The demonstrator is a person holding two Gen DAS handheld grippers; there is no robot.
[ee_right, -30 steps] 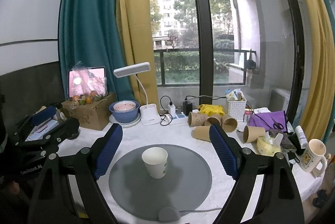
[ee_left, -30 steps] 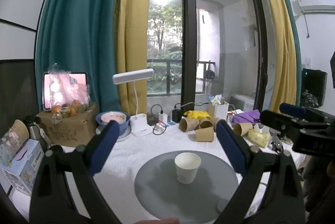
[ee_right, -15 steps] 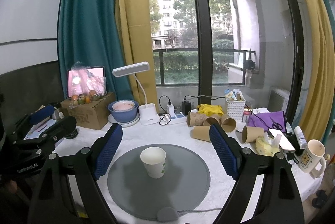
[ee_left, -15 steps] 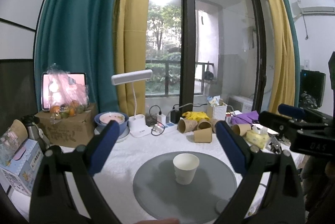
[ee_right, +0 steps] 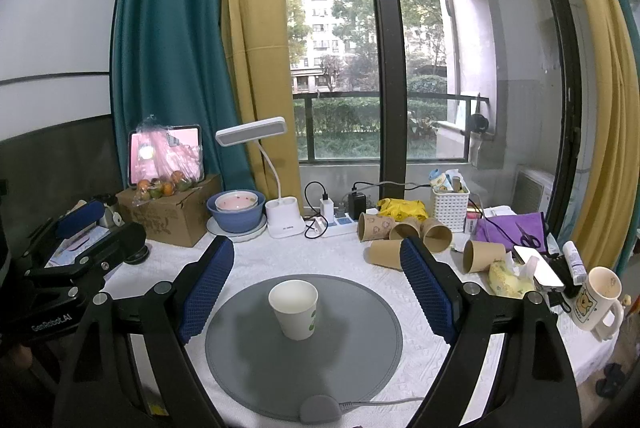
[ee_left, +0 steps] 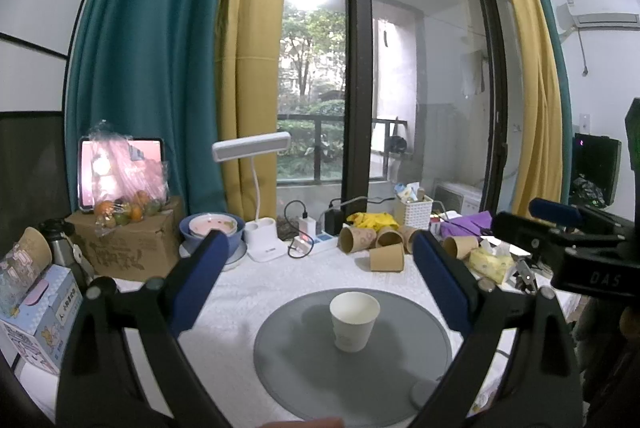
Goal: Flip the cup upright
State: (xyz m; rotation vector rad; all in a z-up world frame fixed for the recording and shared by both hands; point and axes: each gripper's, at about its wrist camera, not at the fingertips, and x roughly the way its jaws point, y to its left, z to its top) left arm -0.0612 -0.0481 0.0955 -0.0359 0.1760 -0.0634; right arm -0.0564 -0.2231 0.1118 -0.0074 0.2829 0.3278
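White cup (ee_left: 354, 320) upright, ctr of grey mat (ee_left: 304, 368) on tabletop (ee_right: 340, 252). Left claw (ee_left: 320, 280) & right claw (ee_right: 316, 288): spread wide, holding nothing, apart from cup.

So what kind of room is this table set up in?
Most likely a lived-in home, not a lab: a cluttered table under a white cloth stands at a tall balcony window with teal and yellow curtains, bearing a white desk lamp, a cardboard box of fruit and a cartoon mug.
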